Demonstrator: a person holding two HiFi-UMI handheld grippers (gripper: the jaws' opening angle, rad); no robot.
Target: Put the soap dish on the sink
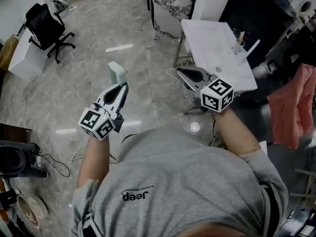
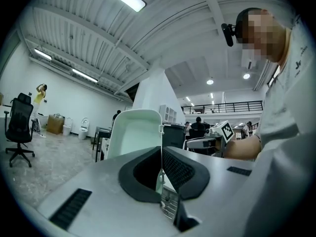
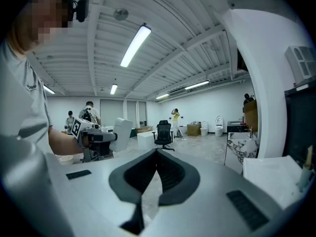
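Note:
The soap dish (image 1: pixel 116 73) is a pale green, rounded tray, and it stands upright over the floor with its edge pinched in my left gripper (image 1: pixel 120 86). In the left gripper view the soap dish (image 2: pixel 134 132) rises just beyond the left gripper (image 2: pixel 161 151), whose jaws are shut on its rim. My right gripper (image 1: pixel 180 72) is shut with nothing in it, close to the near corner of the white sink (image 1: pixel 215 46). In the right gripper view the right gripper (image 3: pixel 157 153) shows closed jaws, the soap dish (image 3: pixel 122 132) is at the left and the sink (image 3: pixel 276 174) at the right.
A black office chair (image 1: pixel 47 26) stands at the far left and a marble-fronted counter (image 1: pixel 170 4) at the top. A pink cloth (image 1: pixel 292 107) hangs right of the sink. Cables and a dark appliance (image 1: pixel 15 158) lie on the floor at left.

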